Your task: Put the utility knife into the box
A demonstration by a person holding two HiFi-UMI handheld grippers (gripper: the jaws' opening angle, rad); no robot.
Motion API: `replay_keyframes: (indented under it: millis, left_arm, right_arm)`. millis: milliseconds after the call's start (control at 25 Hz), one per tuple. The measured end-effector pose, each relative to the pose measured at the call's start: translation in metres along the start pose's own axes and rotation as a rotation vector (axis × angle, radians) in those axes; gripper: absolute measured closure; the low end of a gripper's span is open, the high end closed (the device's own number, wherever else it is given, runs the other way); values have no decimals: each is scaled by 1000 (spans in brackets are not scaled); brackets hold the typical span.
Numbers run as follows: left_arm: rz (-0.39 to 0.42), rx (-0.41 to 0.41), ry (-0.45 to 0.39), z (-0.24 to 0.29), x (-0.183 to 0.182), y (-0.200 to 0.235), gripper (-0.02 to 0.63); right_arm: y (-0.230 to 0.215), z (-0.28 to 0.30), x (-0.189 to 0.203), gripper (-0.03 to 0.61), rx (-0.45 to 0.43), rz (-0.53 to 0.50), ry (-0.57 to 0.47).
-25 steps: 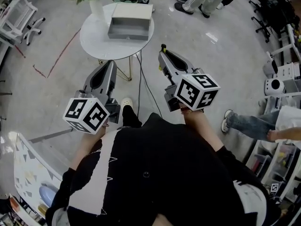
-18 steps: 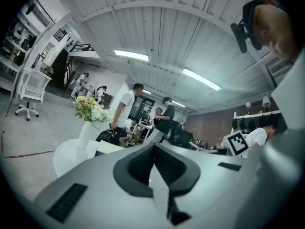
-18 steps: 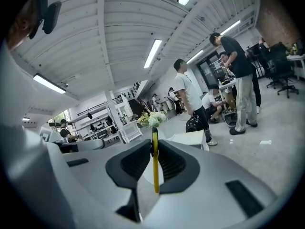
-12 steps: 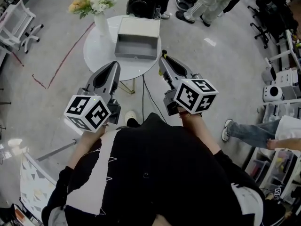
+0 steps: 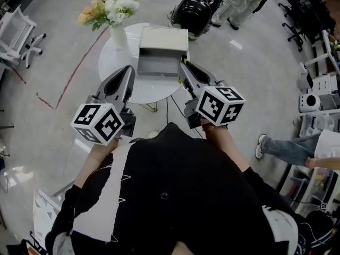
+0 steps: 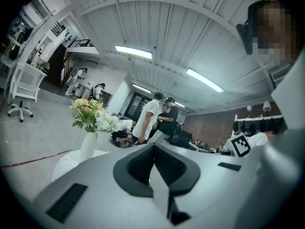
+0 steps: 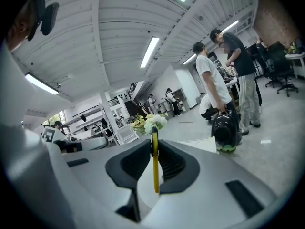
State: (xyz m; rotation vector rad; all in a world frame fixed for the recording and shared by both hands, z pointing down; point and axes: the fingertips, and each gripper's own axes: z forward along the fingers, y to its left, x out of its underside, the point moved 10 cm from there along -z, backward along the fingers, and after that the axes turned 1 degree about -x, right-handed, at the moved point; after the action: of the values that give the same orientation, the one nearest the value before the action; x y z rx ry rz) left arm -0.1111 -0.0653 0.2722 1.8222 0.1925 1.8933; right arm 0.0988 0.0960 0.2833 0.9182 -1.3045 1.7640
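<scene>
One round white table (image 5: 108, 57) stands ahead of me, bearing an open grey box (image 5: 159, 57) with its lid raised at the back, so the inside is free to drop into. A vase of flowers (image 5: 119, 35) sits just beside it. My left gripper (image 5: 128, 70) is clenched on nothing, held aside. My right gripper (image 5: 183, 67), near the box's front corner, clamps the yellow utility knife (image 7: 155, 163) edge-on, pinched by its flat sides so it cannot twist, I judge.
</scene>
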Motion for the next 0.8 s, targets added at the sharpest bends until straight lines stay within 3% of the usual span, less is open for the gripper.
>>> replay_keyframes:
  millis: [320, 560, 800]
  left_arm:
    - [-4, -17, 19, 14, -12, 21, 606]
    - [9, 30, 22, 12, 0, 24, 606]
    - [-15, 10, 47, 18, 9, 28, 605]
  right_arm:
    - [3, 20, -9, 522, 13, -37, 7]
    - [-4, 28, 8, 522, 34, -21, 44]
    - [-20, 27, 22, 522, 75, 4, 92]
